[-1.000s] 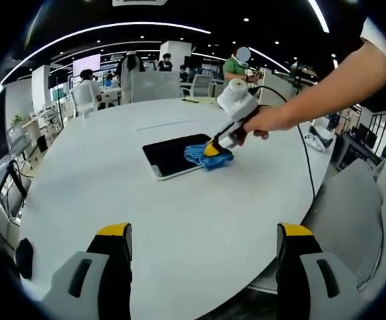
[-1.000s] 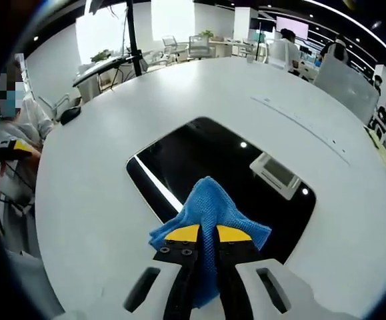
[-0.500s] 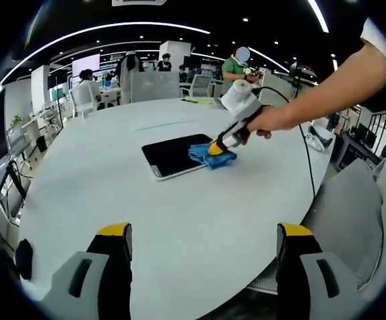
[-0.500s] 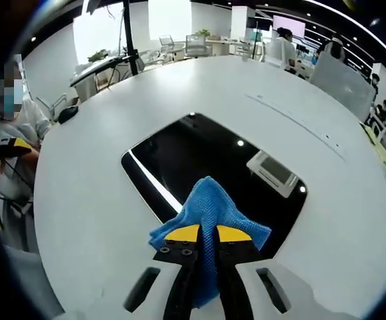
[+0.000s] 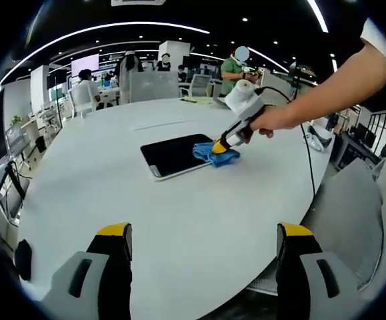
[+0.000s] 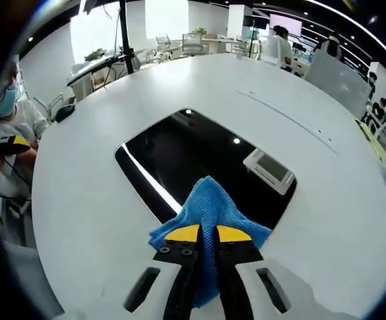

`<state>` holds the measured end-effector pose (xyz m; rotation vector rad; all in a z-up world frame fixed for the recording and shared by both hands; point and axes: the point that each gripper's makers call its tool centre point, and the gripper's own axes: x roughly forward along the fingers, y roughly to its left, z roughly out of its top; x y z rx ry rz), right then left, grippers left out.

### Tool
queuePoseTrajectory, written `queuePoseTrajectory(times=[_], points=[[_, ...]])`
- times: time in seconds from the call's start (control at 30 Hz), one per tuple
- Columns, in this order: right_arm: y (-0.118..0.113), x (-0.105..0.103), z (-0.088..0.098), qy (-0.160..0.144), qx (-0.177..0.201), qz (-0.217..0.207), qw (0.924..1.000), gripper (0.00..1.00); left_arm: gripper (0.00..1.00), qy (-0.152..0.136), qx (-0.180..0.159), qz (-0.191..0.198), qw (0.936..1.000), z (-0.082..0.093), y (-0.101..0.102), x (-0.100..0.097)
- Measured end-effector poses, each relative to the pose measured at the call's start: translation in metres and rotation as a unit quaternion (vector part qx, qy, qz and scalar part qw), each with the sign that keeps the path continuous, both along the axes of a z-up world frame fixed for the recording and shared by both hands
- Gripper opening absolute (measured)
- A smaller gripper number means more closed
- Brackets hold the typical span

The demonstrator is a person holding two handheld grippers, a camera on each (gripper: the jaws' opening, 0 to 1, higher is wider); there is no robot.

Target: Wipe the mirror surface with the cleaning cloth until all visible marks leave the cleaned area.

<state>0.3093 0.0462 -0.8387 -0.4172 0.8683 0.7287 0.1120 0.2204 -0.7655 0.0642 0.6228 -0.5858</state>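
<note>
we judge the wiping to be under way but not finished: the cloth sits at one edge of the mirror, and most of the glass lies beyond it, so we cannot say from here that the whole surface has been covered. we see no clear smudges on the dark glass, though marks that fine could be too small to tell, so whether any remain is open.

the big round white desk (image 5: pixel 179 220) carries everything. near its middle lies the mirror (image 6: pixel 199 160), a flat dark rectangle with rounded corners and a thin pale rim; it reflects ceiling lights as small bright dots and a pale ceiling fixture. a bright streak runs along one long side.

the blue cleaning cloth (image 6: pixel 209 207) is a crumpled microfibre piece, bunched where it is pinched and fanned out ahead of the tips. it rests partly on the mirror's near edge and partly on the desk beside it.

our right gripper (image 6: pixel 207 235) has its yellow-tipped jaws closed tight on the cloth, pressing it down at the mirror's edge; from the other side we see a hand (image 5: pixel 266 120) holding that tool. our left gripper (image 5: pixel 203 240) hangs well apart from the mirror, jaws spread wide and holding nothing.
</note>
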Motion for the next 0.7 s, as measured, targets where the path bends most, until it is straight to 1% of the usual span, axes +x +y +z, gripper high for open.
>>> queuePoseTrajectory(times=[0.13, 0.2, 0.4, 0.7], points=[[-0.001, -0.004, 0.002, -0.001, 0.0, -0.003, 1.0, 0.03, 0.91, 0.0, 0.0, -0.002, 1.0, 0.0, -0.001, 0.0], [-0.004, 0.003, -0.002, 0.0, 0.0, -0.004, 1.0, 0.03, 0.91, 0.0, 0.0, -0.002, 1.0, 0.0, -0.001, 0.0], [-0.004, -0.002, 0.001, 0.0, -0.001, -0.004, 1.0, 0.03, 0.91, 0.001, 0.002, -0.003, 1.0, 0.0, 0.0, 0.0], [-0.011, -0.007, 0.004, 0.001, -0.003, -0.009, 1.0, 0.03, 0.91, 0.0, 0.002, -0.003, 1.0, 0.001, -0.001, 0.002]])
